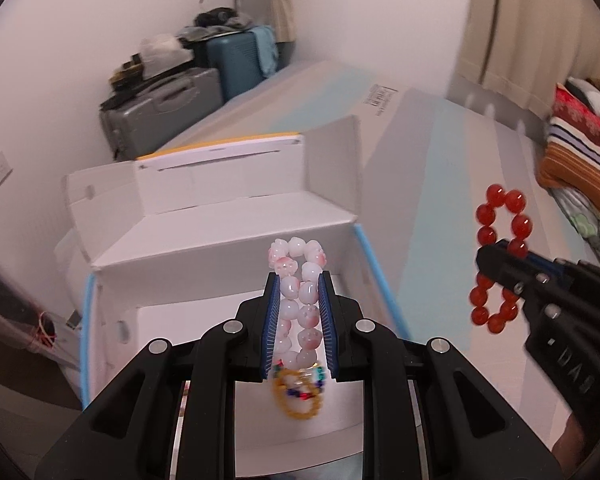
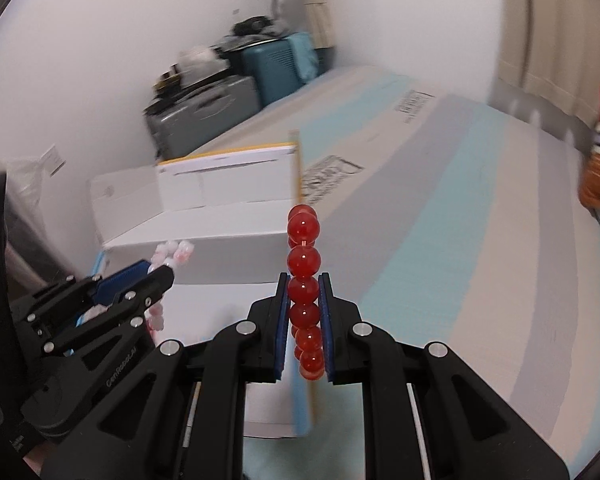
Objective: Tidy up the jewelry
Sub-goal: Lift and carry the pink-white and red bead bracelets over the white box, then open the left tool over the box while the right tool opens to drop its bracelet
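- Pink-and-white bead bracelet (image 1: 298, 304) is clamped lengthwise in the left gripper (image 1: 299, 292), directly above the open white box (image 1: 220, 236).
- Red bead bracelet (image 2: 305, 280) is clamped in the right gripper (image 2: 304, 292), outside the box's right edge.

My left tongs (image 1: 299, 284) clamp a pink-and-white bead bracelet (image 1: 298, 300) above an open white box (image 1: 228, 248), where a yellow and multicoloured bracelet (image 1: 298, 394) lies just below, while to the right my other tongs (image 1: 500, 264) grip a red bead bracelet (image 1: 500, 260).
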`<control>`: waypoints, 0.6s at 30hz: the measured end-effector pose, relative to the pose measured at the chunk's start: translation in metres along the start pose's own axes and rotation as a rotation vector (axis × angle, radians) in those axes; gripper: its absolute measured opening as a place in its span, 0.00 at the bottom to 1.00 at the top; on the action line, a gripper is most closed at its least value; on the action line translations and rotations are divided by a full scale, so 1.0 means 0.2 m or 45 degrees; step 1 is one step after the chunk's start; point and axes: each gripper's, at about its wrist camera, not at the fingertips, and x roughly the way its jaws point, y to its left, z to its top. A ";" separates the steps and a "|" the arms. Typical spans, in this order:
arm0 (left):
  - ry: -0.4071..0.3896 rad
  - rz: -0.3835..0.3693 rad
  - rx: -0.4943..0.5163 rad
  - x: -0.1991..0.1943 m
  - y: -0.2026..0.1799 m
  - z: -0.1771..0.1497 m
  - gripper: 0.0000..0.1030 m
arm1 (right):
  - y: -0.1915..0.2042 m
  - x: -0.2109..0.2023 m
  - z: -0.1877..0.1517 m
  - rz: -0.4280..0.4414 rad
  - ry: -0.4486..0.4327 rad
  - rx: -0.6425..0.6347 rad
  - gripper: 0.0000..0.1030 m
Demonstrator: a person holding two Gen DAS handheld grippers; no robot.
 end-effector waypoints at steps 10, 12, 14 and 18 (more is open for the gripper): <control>0.098 0.110 -0.095 0.06 0.34 -0.11 0.18 | 0.31 0.30 -0.11 0.121 0.213 -0.114 0.13; 0.135 0.121 -0.119 0.10 0.39 -0.16 0.18 | 0.35 0.37 -0.15 0.119 0.271 -0.126 0.13; 0.184 0.122 -0.157 0.14 0.45 -0.21 0.18 | 0.37 0.40 -0.19 0.110 0.296 -0.137 0.13; 0.236 0.159 -0.179 0.22 0.50 -0.29 0.18 | 0.38 0.50 -0.24 0.114 0.366 -0.131 0.12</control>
